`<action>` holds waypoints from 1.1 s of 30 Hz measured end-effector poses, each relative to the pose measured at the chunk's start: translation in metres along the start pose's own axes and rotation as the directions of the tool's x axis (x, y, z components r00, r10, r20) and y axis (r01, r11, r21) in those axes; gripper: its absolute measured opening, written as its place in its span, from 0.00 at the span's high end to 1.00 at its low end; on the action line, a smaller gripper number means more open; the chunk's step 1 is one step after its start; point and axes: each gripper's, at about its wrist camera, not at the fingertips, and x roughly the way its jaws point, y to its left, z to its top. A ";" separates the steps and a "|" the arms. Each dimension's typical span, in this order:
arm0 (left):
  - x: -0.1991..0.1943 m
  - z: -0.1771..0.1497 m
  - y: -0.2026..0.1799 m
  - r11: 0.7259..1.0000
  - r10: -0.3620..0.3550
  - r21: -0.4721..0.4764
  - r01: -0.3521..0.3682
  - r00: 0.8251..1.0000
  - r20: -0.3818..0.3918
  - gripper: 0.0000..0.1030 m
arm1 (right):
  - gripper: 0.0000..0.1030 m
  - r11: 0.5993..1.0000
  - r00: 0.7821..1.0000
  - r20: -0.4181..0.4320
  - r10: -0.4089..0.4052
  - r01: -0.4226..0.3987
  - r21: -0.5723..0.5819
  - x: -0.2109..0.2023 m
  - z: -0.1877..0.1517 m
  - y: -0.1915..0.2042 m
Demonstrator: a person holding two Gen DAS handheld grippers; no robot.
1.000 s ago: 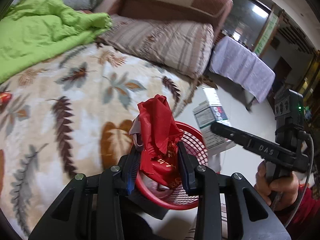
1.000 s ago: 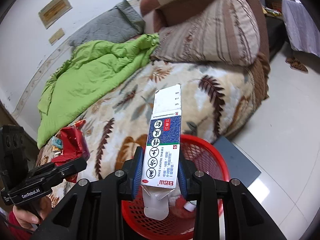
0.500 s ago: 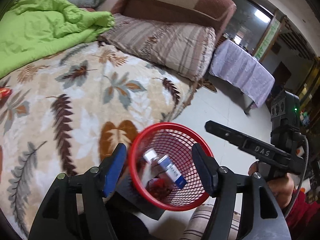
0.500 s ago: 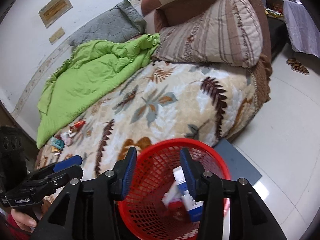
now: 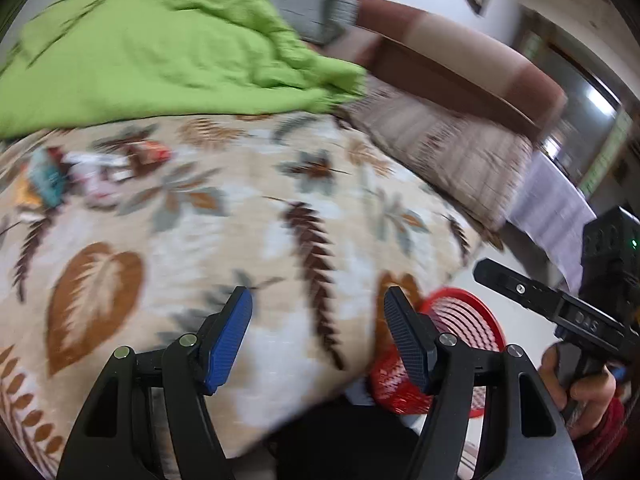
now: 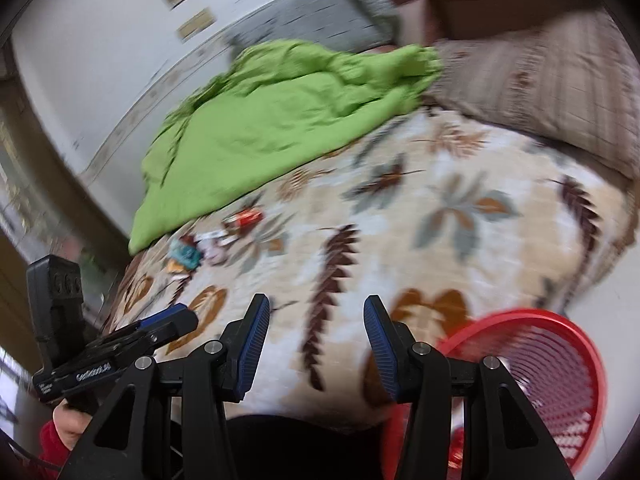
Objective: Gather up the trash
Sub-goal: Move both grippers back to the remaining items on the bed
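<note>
Since a second ago you have let go of both pieces, the red wrapper and the blue-and-white box, and swung both views away from the basket toward the bed. Your left tongs [image 5: 318,336] now stand wide with nothing between the blue pads, out over the leaf-patterned blanket [image 5: 256,240]. Your right tongs [image 6: 316,344] are also parted and empty, a little narrower than the left pair, and also over the blanket. The red basket [image 6: 552,380] sits on the floor at the bed's edge, low and to the right in both views; through its mesh you can only make out a blurred bit of red at the bottom. The remaining trash [image 6: 216,244] lies in a small cluster on the blanket near the lower edge of the green quilt [image 6: 280,120]: a red-orange wrapper, a teal packet, and some pale scraps, all smeared by motion blur. In the left view the same cluster [image 5: 92,176] shows at the far left, well apart from both pairs of tongs. A striped pillow [image 6: 540,80] lies beside the quilt at the head of the bed.
</note>
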 end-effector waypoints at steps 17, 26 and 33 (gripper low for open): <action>-0.042 0.029 0.222 0.784 0.554 -0.404 -0.472 0.826 0.108 0.35 | 0.45 0.957 0.957 -0.256 0.135 -0.193 -0.217 0.180 0.018 0.146; -0.034 0.032 0.288 0.723 0.599 -0.467 -0.508 0.798 0.060 0.35 | 0.45 0.921 0.947 -0.311 0.079 -0.189 -0.341 0.301 0.039 0.212; -0.042 0.031 0.306 0.722 0.590 -0.494 -0.485 0.804 0.073 0.35 | 0.45 0.901 0.950 -0.311 -0.019 -0.118 -0.417 0.371 0.046 0.233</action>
